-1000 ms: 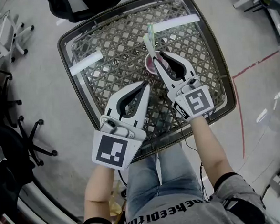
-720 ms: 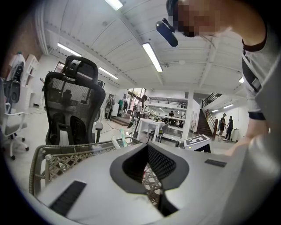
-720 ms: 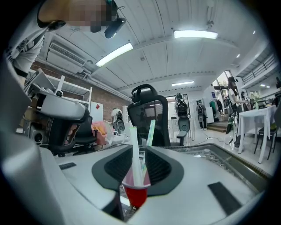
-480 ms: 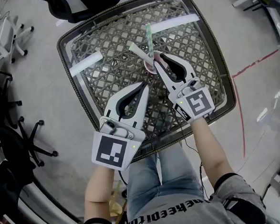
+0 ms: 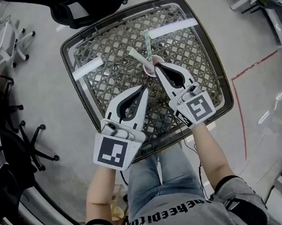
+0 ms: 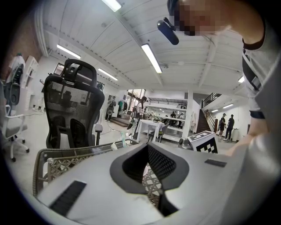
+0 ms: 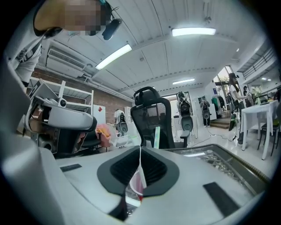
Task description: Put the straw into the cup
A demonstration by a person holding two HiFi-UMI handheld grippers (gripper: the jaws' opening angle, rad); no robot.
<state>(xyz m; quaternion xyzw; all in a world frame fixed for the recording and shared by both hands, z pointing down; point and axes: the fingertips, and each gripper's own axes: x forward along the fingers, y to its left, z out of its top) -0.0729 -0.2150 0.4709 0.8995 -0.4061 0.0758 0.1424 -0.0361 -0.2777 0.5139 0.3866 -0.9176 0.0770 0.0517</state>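
Table [image 5: 112,49]: wicker lattice under a glass top; I'm looking steeply down on it.
Cup [image 5: 150,68]: pink and upright, close to the middle of the table.
Straw [image 5: 147,43]: pale green and standing in the cup. In my head view its free end runs toward 12 o'clock. In the right gripper view it rises just above the fingertips.
White strip [image 5: 137,54]: leans out of the cup toward 10 o'clock; I can't tell what it is.
Right gripper [image 5: 156,65]: reaches in from 5 o'clock, with its tips at the cup's rim on the 3 o'clock side. I can't tell whether they touch it.
Right fingers: they have just been closing and the tips now meet. I see nothing pinched between them. The cup shows through the hollow behind the tips.
Left gripper [image 5: 145,86]: over the table at 7 o'clock from the cup, near it but apart.
Left fingers: together and empty, with only the lattice visible through their hollow.
Chair [image 5: 85,5]: black, past the table's far edge at 11 o'clock.
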